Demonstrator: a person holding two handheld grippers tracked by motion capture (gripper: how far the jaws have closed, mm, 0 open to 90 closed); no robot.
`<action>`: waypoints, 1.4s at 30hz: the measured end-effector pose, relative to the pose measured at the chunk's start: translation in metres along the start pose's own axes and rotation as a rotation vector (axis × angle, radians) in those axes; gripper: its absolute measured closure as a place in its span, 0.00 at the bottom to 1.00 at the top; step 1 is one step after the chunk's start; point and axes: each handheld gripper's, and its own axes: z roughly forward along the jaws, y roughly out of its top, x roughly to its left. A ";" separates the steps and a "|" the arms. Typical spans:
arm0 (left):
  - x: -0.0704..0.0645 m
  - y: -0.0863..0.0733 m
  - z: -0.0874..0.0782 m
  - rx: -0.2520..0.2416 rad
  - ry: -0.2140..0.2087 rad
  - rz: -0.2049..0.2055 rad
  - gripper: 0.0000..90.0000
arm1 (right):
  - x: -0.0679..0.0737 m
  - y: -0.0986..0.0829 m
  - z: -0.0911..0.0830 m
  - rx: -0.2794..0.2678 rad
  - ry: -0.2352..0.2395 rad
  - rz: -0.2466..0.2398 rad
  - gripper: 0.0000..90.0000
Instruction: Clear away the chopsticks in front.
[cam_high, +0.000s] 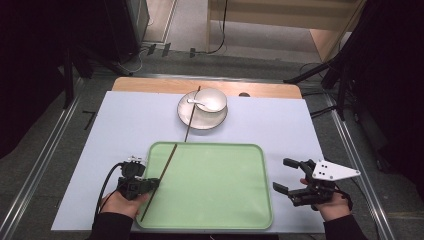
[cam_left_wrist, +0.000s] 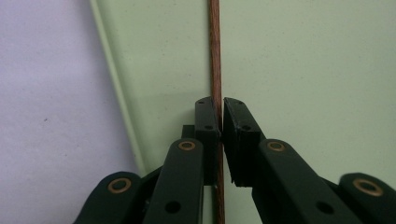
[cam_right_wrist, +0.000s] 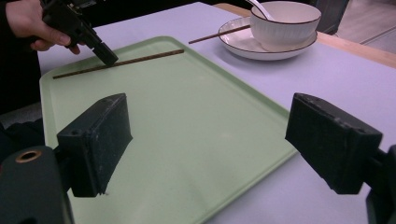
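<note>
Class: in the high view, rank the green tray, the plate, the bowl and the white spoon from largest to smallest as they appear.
1. green tray
2. plate
3. bowl
4. white spoon, clearly smallest, lying in the bowl

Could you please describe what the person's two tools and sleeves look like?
Both tools are black with two blocky jaws on linked arms with brass-ringed pivots. The left tool trails a black cable; the right tool carries a grey three-cornered plate with dark dots. Both sleeves are black.
</note>
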 end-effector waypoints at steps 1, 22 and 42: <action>0.001 0.001 -0.003 -0.026 -0.007 0.008 0.91 | 0.000 0.000 0.000 -0.001 0.001 0.000 0.16; 0.019 0.032 -0.018 -0.149 -0.160 0.229 0.40 | 0.003 -0.002 -0.004 0.004 -0.006 0.009 0.16; 0.006 0.133 -0.007 -0.166 -0.184 0.318 0.35 | 0.001 -0.004 -0.004 0.006 -0.012 0.016 0.16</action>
